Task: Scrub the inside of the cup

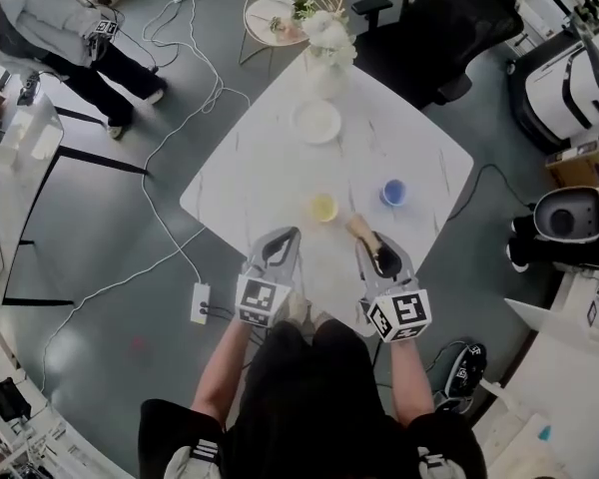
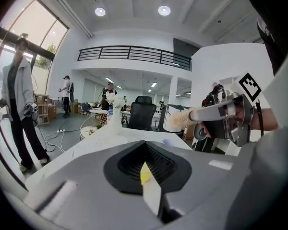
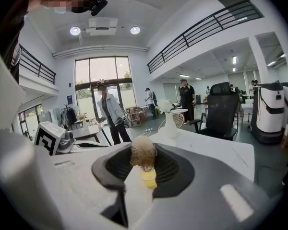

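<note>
A white marble table (image 1: 242, 183) is seen from above, and a black office chair (image 1: 449, 28) is placed at its far side. On the far part of the table a white vase with flowers (image 1: 327, 53) is set, and a white plate (image 1: 316, 121) is laid just in front of it. The left gripper (image 1: 288, 236) is held over the near edge of the table. Its jaws are pressed together and nothing is caught between them. The right gripper (image 1: 371, 239) is held beside it, and its jaws are closed on the handle of a brush (image 1: 359, 228), whose pale bristle head is pointed away from the person. The yellow cup (image 1: 323, 208) is stood upright on the table, just beyond the tips of the two grippers and between them, and it is touched by neither. A blue cup (image 1: 393, 192) is stood near it, to the right.
</note>
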`<state>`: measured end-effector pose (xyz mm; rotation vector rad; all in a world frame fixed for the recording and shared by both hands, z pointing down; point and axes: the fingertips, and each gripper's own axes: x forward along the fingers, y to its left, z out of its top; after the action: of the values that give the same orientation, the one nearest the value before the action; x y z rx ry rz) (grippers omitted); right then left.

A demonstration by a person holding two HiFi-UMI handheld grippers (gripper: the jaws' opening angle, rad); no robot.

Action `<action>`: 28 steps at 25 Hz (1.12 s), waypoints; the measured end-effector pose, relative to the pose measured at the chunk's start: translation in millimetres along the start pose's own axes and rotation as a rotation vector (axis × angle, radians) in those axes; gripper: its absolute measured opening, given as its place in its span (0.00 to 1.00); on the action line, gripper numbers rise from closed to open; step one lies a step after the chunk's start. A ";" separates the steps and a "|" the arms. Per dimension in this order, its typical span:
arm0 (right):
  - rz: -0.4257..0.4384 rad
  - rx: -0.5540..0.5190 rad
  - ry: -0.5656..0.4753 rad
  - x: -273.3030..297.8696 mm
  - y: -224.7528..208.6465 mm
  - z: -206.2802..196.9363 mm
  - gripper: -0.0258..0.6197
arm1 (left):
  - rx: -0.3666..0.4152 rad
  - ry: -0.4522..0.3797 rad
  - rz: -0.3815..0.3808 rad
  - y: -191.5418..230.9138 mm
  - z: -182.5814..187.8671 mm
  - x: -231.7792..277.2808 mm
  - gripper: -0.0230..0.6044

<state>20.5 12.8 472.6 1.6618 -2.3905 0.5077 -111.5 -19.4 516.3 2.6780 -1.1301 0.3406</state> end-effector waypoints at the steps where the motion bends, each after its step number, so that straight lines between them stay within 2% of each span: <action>1: 0.004 0.000 0.008 5.3 -1.8 -2.7 0.21 | -0.005 0.006 -0.001 1.7 -4.8 5.1 0.05; 16: 0.063 0.041 0.120 57.8 -31.6 -55.1 0.21 | -0.043 0.093 -0.003 20.3 -80.0 58.3 0.05; 19: 0.066 0.045 0.129 62.6 -34.5 -59.6 0.21 | -0.011 0.101 -0.009 20.1 -86.3 64.3 0.05; 22: 0.068 0.051 0.136 65.2 -37.8 -63.4 0.21 | 0.017 0.114 -0.036 14.6 -94.3 72.9 0.14; 25: 0.069 0.056 0.141 67.3 -40.9 -66.6 0.21 | 0.054 0.123 -0.059 9.0 -103.3 82.3 0.31; 28: 0.069 0.062 0.149 69.1 -44.9 -69.8 0.21 | 0.084 0.160 -0.102 2.8 -115.4 91.6 0.42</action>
<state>34.9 -35.0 568.3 1.5116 -2.3523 0.6976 -66.2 -50.2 653.1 2.7111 -0.9501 0.5846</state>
